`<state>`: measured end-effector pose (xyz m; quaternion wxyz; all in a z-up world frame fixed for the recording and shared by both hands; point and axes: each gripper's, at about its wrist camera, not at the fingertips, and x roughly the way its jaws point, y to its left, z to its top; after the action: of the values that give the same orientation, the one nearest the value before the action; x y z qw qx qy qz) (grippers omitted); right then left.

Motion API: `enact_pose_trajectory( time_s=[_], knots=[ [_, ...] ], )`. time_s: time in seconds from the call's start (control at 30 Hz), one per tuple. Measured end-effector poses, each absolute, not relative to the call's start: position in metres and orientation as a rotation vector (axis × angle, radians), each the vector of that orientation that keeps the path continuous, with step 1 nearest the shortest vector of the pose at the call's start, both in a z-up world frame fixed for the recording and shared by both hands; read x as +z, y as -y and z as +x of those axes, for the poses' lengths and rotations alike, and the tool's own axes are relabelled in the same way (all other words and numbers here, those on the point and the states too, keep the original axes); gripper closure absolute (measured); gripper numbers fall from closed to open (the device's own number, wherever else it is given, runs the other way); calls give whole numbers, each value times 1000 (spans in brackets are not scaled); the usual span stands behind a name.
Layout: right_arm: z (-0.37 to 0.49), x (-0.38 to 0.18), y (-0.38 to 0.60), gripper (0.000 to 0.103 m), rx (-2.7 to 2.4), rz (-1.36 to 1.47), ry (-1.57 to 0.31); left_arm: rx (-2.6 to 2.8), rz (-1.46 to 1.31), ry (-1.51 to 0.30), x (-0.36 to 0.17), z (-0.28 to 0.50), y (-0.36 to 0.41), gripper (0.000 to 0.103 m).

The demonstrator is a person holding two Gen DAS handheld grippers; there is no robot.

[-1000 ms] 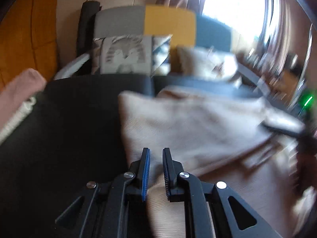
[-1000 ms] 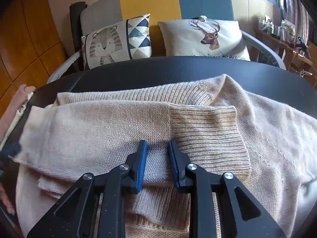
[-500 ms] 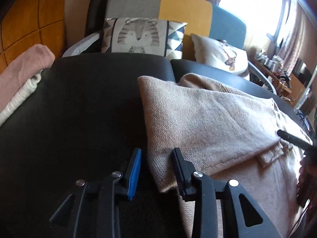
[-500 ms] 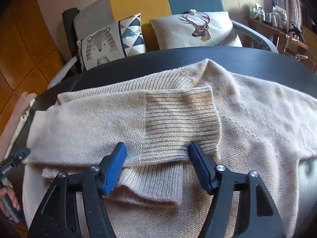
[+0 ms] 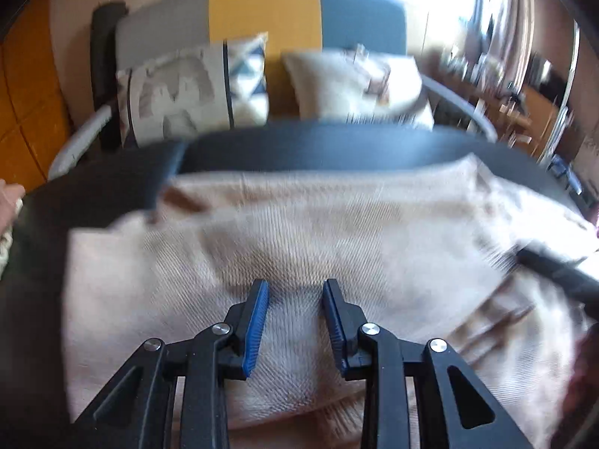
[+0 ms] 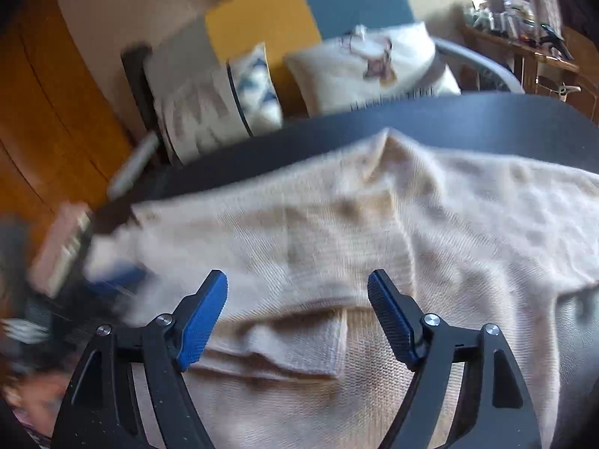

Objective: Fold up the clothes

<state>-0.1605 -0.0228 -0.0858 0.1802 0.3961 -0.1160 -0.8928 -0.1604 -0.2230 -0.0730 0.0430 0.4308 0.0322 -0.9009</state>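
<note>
On the far left a small stack of folded knitwear (image 6: 63,247), pinkish over pale, sits at the edge of the dark desk (image 5: 93,202); blur hides any more. The beige sweater (image 5: 299,232) fills the middle of that desk, its long axis running side to side across both views, with one sleeve laid flat across the body and its ribbed cuff (image 6: 370,232) ending near the centre.

The left tool (image 5: 295,295) hangs over the sweater's near edge, towards the left end of the fold. Its blue-padded jaws have just opened part way, and they stand apart over the knit without pinching it. Further right, the right tool (image 6: 297,292) has also just been opening, and its jaws now gape wide, straddling the folded sleeve's near edge a little short of the cuff, pads clear of the cloth.

So the sweater lies straight ahead of and below both tools, each equally close to its own end. I'd guess the next fold starts from that near edge.

The knit is soft, finely ribbed, thick and limp, and it should slump if lifted by one corner. Behind the desk a sofa (image 6: 262,11) in grey, yellow and blue panels holds two printed cushions (image 6: 374,63).
</note>
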Motion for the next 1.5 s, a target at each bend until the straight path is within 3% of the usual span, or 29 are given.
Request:
enact_pose_trajectory(
  time_s=[0.07,0.13,0.23,0.47,0.67,0.9,1.03,1.23,1.5],
  knots=[
    [-158,-75,23,23,-2519,1074,331,-2775,1277,-100,-75,-158,222,72],
    [-161,-75,31,31,-2511,1076,277,-2785,1257,-103,-78,-156,222,72],
    [-169,-85,53,31,-2500,1111,156,-2789,1245,-98,-80,-154,221,72],
    [-181,-126,63,31,-2529,1262,95,-2801,1227,-117,-84,-148,224,72],
    [-176,-133,69,28,-2568,1230,-11,-2798,1216,-94,-86,-149,222,72],
    [-168,-112,38,27,-2513,1188,111,-2793,1211,-72,-86,-149,219,72],
    [-164,-92,-18,27,-2644,1196,80,-2790,1208,-60,-86,-149,217,72],
    [-168,-79,-168,27,-2854,1322,396,-2786,1205,-46,-86,-149,217,72],
    [-142,-95,-330,27,-3003,1432,1039,-2779,1193,-24,-86,-150,215,72]
  ],
)
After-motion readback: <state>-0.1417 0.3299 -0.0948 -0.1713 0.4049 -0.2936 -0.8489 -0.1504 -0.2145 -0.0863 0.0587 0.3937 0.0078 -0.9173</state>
